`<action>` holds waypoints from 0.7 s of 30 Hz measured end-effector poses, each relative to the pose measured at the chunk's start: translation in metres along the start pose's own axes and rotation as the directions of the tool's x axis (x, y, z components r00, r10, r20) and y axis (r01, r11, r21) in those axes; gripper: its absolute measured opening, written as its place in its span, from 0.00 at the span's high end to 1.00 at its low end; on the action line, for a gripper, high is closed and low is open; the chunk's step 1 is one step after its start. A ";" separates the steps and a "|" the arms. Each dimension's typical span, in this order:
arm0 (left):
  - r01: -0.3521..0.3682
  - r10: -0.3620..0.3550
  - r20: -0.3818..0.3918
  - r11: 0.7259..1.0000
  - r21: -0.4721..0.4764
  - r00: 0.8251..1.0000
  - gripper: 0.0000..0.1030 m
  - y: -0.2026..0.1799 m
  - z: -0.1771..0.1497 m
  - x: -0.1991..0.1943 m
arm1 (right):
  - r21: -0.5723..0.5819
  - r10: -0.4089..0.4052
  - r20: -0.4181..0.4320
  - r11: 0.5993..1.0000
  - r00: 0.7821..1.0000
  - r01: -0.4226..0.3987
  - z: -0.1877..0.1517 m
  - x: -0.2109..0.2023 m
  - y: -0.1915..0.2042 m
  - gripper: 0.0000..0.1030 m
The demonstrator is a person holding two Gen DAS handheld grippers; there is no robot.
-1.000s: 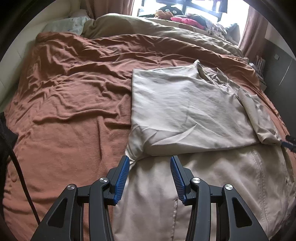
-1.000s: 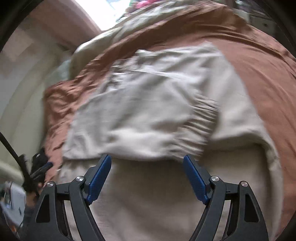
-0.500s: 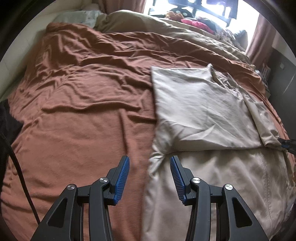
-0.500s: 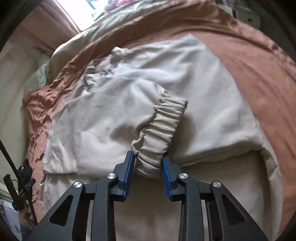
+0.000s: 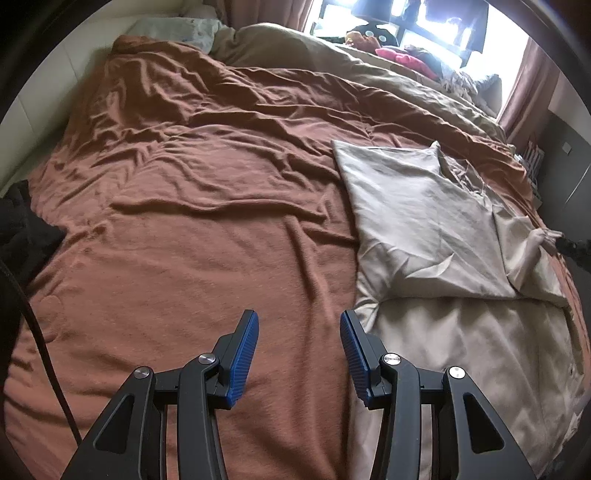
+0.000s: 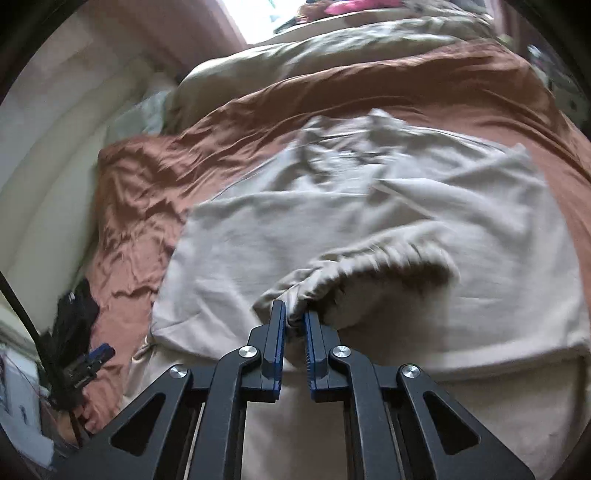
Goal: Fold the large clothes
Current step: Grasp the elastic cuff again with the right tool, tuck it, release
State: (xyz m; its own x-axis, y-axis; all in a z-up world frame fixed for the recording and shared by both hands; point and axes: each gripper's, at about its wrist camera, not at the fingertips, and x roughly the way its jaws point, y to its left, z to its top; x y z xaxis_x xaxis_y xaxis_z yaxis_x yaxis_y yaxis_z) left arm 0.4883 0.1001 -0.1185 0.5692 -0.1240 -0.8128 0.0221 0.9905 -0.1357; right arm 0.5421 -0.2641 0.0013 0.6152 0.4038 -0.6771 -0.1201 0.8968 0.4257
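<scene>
Beige garment, plain, no print; same pale beige in right wrist view. Bedspread rust-brown, plain. Duvet beyond it olive-tan. Pillow pale grey-green. Pink-red item near window. Curtain dusty brown-pink. Left tool black frame, blue ribbed pads; right tool black, blue pads.

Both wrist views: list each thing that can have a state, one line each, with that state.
Left gripper: open, empty, above the brown blanket.
Right gripper: shut on the elastic cuff, lifting it.
Beige garment: partly folded, upper half doubled over the lower, flat on the bed.
Sleeve: raised off the garment, blurred.
Brown blanket: spread out, wrinkled.
</scene>
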 end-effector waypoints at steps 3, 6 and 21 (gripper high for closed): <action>0.001 -0.001 0.004 1.000 -0.004 1.000 0.53 0.011 -0.004 -0.005 | -0.038 0.037 -0.031 0.999 0.999 -0.038 -0.006 0.029 0.033 0.94; -0.006 0.006 0.002 1.000 -0.011 1.000 0.53 0.021 -0.007 -0.008 | -0.074 0.083 -0.057 0.993 0.995 -0.087 -0.008 0.059 0.062 0.94; -0.021 0.021 0.001 0.999 -0.030 1.000 0.53 0.035 -0.007 -0.014 | -0.060 0.075 -0.064 0.995 0.995 -0.079 -0.008 0.087 0.040 0.22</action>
State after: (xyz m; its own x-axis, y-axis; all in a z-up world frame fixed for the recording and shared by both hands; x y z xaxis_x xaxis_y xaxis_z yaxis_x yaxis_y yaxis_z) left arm 0.4751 0.1358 -0.1157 0.5705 -0.1033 -0.8148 -0.0145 0.9906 -0.1357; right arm 0.5843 -0.1916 -0.0458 0.5533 0.4807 -0.6803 -0.2147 0.8714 0.4411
